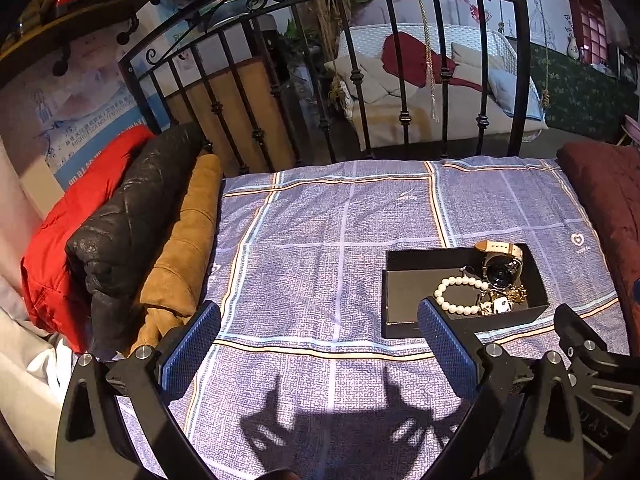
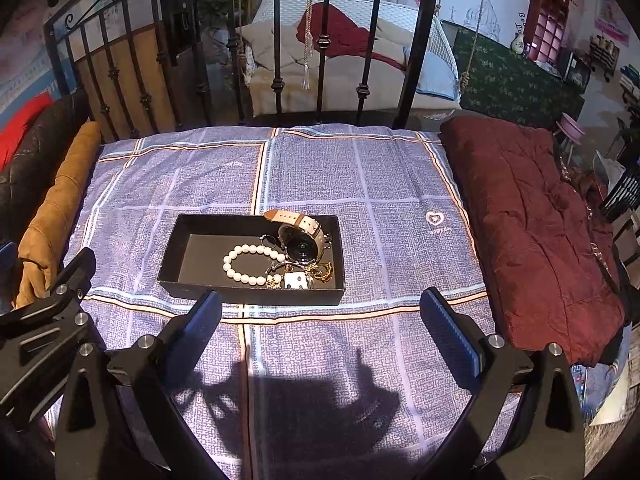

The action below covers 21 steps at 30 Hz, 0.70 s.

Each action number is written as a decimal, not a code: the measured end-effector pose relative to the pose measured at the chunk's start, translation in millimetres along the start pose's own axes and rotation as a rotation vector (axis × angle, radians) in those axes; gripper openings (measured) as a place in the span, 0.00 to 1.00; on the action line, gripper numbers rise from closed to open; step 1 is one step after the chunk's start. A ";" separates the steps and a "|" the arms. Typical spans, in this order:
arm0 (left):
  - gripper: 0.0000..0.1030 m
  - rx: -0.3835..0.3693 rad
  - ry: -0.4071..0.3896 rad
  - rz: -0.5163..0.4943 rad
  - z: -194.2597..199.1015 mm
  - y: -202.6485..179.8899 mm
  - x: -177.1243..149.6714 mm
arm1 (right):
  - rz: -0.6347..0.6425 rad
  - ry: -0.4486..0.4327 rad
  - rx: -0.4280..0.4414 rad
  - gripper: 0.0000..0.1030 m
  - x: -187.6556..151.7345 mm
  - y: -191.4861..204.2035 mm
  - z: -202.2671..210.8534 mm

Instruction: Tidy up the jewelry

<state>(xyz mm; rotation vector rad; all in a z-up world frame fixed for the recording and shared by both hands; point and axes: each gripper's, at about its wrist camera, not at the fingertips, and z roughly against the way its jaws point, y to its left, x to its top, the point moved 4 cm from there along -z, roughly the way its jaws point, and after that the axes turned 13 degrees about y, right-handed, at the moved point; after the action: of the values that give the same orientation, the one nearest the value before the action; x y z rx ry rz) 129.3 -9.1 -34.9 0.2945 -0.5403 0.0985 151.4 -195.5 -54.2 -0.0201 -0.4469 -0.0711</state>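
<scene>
Both grippers (image 1: pixel 319 344) (image 2: pixel 321 326) gape empty over a checked bedspread (image 2: pixel 320 176); iron bedstead (image 1: pixel 360 80), perhaps a shop behind

My left claw's right finger (image 1: pixel 448 344) sits in front of the near left corner of the black box (image 1: pixel 424 268), so that corner's hidden in the left view. The small gold bits (image 2: pixel 320 270) next to the pearl bracelet (image 2: pixel 248 264) are a tangled heap, too tiny for me to say what each piece is. Part of the watch (image 2: pixel 300 246) strap dips behind the box's far wall. The shelf (image 1: pixel 80 12) up top left is cut off by the frame, and its jar labels are too blurry to read.
</scene>
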 end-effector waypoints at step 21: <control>0.94 -0.019 0.000 0.044 -0.7 1.6 -6.3 | -0.008 0.018 0.003 0.95 -3.3 -2.8 -4.2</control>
<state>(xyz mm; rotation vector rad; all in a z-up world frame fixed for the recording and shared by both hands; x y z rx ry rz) 124.1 -7.4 -38.3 0.2640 -0.5472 0.1356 150.0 -198.2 -59.4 -0.0147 -0.4295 -0.0785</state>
